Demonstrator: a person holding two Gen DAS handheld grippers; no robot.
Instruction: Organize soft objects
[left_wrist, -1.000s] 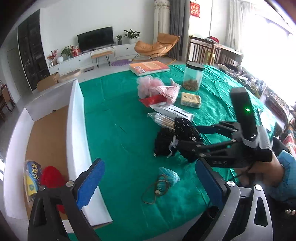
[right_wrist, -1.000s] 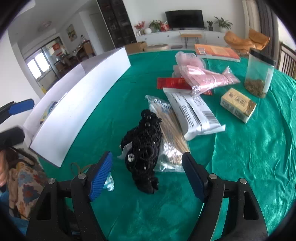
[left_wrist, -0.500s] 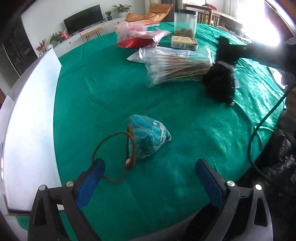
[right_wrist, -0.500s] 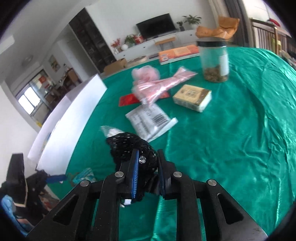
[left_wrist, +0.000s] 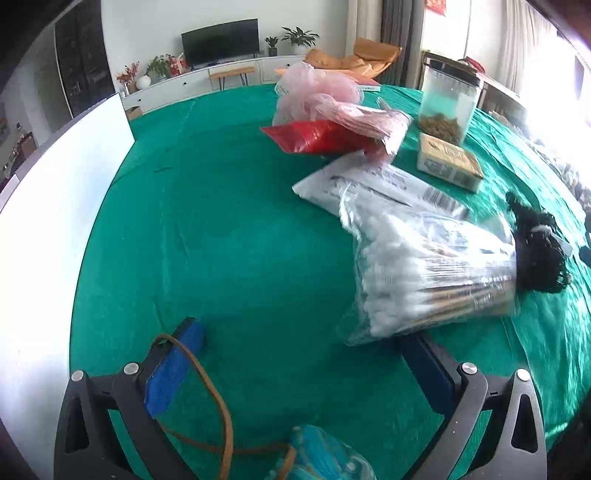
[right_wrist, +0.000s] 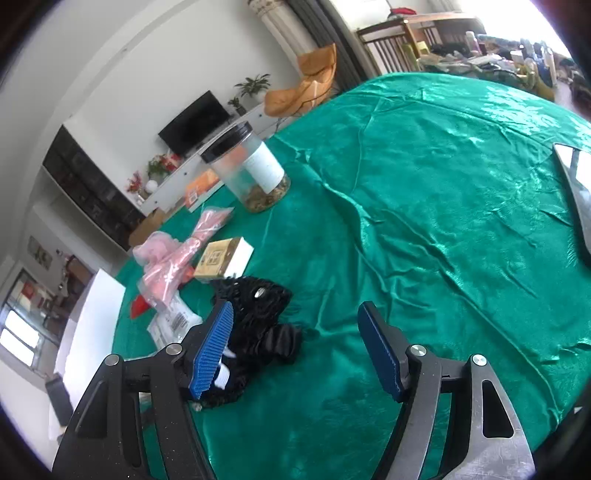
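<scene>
A black beaded soft piece (right_wrist: 258, 321) lies on the green cloth (right_wrist: 424, 229), against the left finger of my right gripper (right_wrist: 295, 314). That gripper's jaws are opening and no pad presses on the piece. The same black piece (left_wrist: 539, 258) shows at the right in the left wrist view, behind a bag of cotton swabs (left_wrist: 424, 273). My left gripper (left_wrist: 301, 350) is low over the cloth with its jaws opening wide. A teal pouch (left_wrist: 321, 458) sits deep between them at the bottom edge. Its brown cord (left_wrist: 207, 387) loops over the left finger (left_wrist: 173, 369).
A white box wall (left_wrist: 55, 221) runs along the left. Farther back lie a white mailer (left_wrist: 369, 181), red packet (left_wrist: 317, 136), pink mesh pouf (left_wrist: 314, 88), small carton (left_wrist: 448, 162) and lidded jar (left_wrist: 447, 99). A grey flat object (right_wrist: 576, 192) sits at the right edge.
My right gripper, shut on the black piece half a second ago, has let it go onto the cloth. My left gripper has sunk towards the teal pouch, now at its base.
</scene>
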